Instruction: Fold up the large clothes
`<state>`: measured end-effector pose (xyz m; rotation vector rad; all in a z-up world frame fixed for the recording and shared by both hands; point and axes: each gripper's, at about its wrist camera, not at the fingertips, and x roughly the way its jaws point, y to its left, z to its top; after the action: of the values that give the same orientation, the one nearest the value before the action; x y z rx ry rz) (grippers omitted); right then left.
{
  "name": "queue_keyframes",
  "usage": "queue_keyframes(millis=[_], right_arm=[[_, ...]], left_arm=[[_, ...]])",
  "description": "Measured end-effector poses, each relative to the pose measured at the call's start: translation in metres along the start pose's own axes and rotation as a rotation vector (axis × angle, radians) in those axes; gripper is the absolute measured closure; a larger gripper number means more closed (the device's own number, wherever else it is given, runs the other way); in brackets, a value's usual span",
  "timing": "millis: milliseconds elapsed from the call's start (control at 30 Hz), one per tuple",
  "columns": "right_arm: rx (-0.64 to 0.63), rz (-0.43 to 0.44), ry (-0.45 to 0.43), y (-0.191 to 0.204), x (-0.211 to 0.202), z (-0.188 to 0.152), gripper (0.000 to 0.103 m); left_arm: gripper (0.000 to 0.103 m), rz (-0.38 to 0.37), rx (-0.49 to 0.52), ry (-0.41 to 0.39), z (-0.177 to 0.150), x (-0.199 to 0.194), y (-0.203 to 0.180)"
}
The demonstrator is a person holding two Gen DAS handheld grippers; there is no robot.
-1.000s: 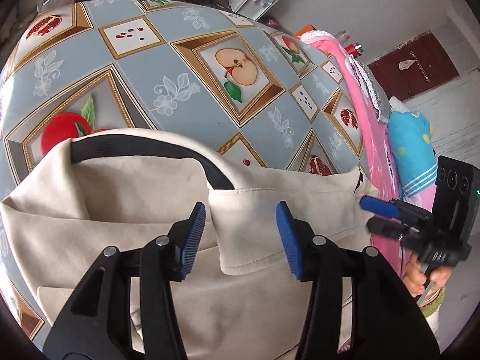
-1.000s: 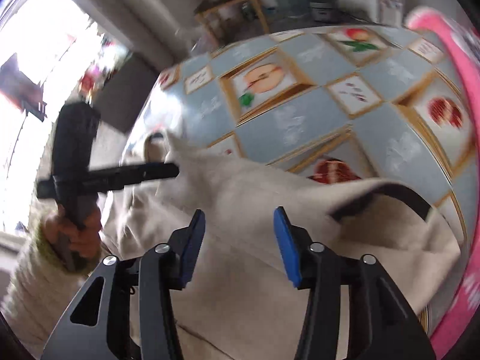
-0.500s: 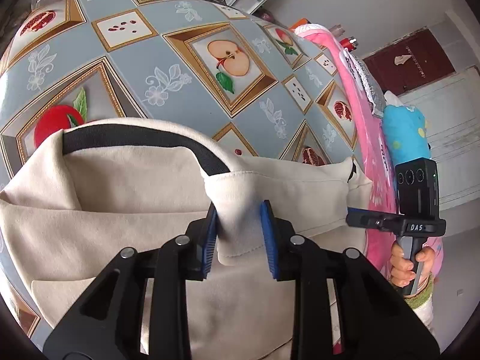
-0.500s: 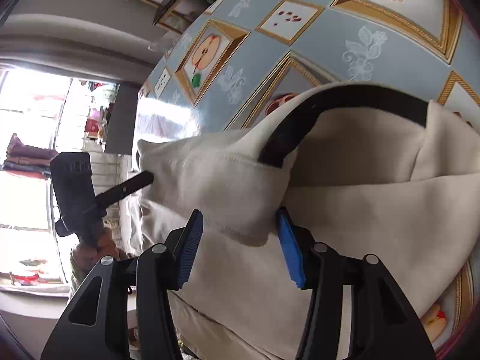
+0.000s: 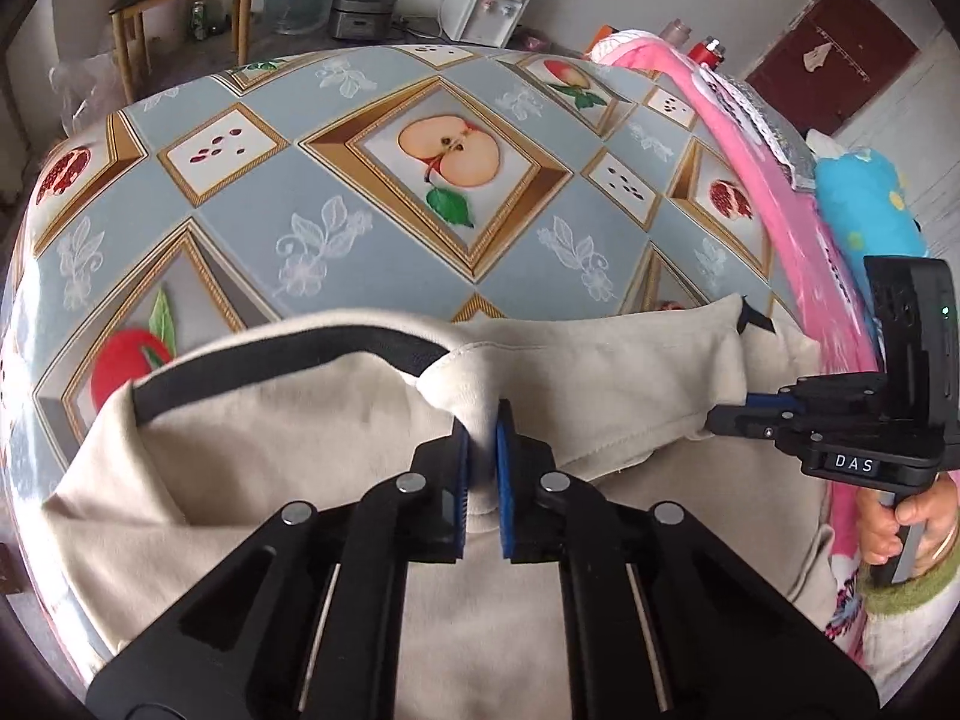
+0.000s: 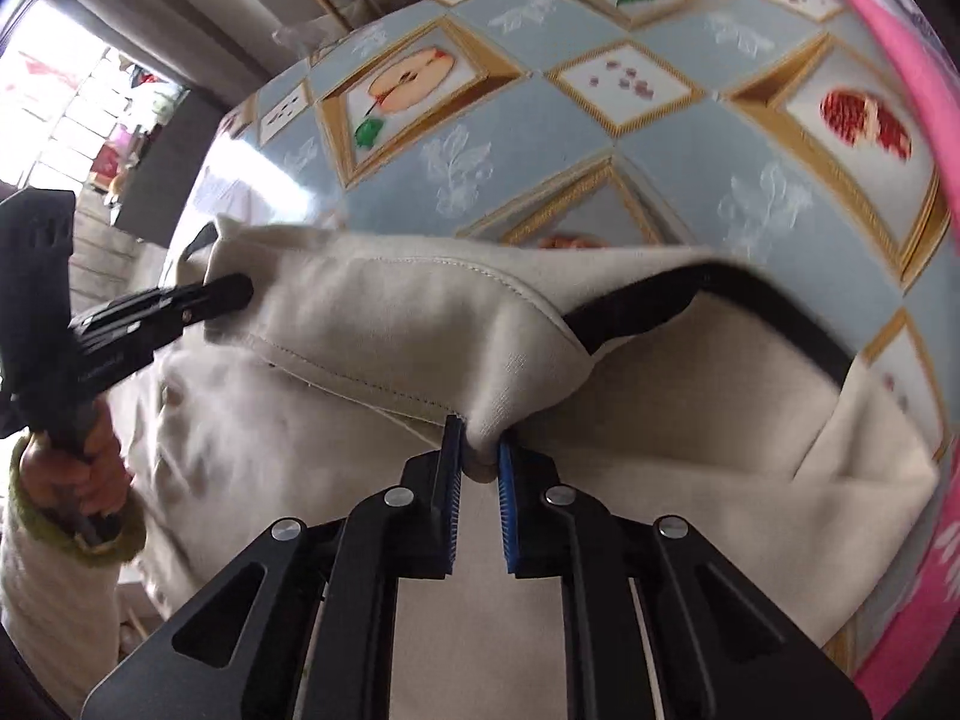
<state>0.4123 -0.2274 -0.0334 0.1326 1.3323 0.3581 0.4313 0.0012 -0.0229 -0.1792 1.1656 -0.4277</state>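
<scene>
Garment: I have a cream sweatshirt (image 5: 252, 462) with a black-lined neckline (image 5: 288, 348) lying spread on the counter (image 5: 372, 240), near its front edge.
Counter: covered by a grey-blue oilcloth printed with apples and pomegranates in gold frames.
Left gripper (image 5: 482, 468): my blue-padded fingers (image 5: 503, 480) are pinched on a raised fold of cream fabric just beside the right end of the neckline.
Right gripper (image 6: 479, 468): its fingers (image 6: 506, 504) are closing, a bunched fold of the same sweatshirt pressed between the tips, beside the neckline (image 6: 648, 306).
Cross-view: each camera shows the other gripper at the garment's outer edge, held by a hand (image 5: 900, 528) in a green-cuffed sleeve.
Background: wooden chair (image 5: 180, 6), water dispenser (image 5: 489, 6), pink fabric (image 5: 774, 180) along the counter's right side.
</scene>
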Motion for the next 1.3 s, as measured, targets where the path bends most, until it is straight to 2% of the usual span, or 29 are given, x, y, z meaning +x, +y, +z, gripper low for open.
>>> queue_keyframes(millis=[133,367,433,467,500,600,633,733,800,867,933,967,1133,1233,1300], right_arm=[[0.005,0.002,0.006,-0.006,0.006,0.009,0.092],[-0.081,0.034,0.045,-0.006,0.004,-0.012,0.090],[-0.080,0.022,0.031,-0.007,-0.002,-0.014,0.082],[-0.075,0.001,0.022,-0.007,-0.007,-0.015,0.074],[-0.071,-0.031,-0.005,-0.007,-0.016,-0.015,0.066],[-0.111,-0.159,-0.122,0.003,-0.046,-0.012,0.063],[-0.126,-0.176,-0.161,0.009,-0.055,-0.011,0.063],[-0.154,-0.104,-0.222,0.028,-0.066,-0.007,0.063],[-0.173,0.006,-0.215,0.046,-0.058,-0.004,0.068],[-0.192,0.058,-0.192,0.062,-0.043,-0.001,0.078],[-0.195,0.115,-0.130,0.074,-0.017,0.002,0.088],[-0.208,0.121,-0.093,0.078,-0.005,0.001,0.092],[-0.261,0.119,-0.047,0.082,0.007,-0.019,0.095],[-0.267,0.120,-0.040,0.082,0.012,-0.019,0.095],[-0.271,0.110,-0.045,0.084,0.015,-0.018,0.096]], left_arm=[[0.096,-0.015,-0.008,0.012,0.007,0.005,0.004],[0.094,-0.059,0.086,0.092,-0.013,-0.001,0.005],[0.091,-0.061,0.088,0.099,-0.018,-0.001,0.005],[0.091,-0.065,0.083,0.099,-0.018,-0.002,0.006],[0.091,-0.070,0.078,0.097,-0.018,-0.003,0.007],[0.091,-0.080,0.074,0.095,-0.019,-0.004,0.009],[0.091,-0.079,0.082,0.093,-0.019,-0.005,0.009],[0.091,-0.058,0.118,0.086,-0.020,-0.005,0.005],[0.091,-0.039,0.149,0.075,-0.021,-0.005,0.001],[0.091,-0.032,0.167,0.062,-0.021,-0.007,-0.001],[0.090,-0.035,0.171,0.049,-0.022,-0.008,0.001],[0.090,-0.036,0.166,0.034,-0.022,-0.011,0.003],[0.091,-0.012,0.143,-0.074,-0.020,-0.040,0.014],[0.092,-0.062,0.165,-0.105,-0.017,-0.055,0.009],[0.092,-0.129,0.195,-0.091,-0.019,-0.056,-0.002]])
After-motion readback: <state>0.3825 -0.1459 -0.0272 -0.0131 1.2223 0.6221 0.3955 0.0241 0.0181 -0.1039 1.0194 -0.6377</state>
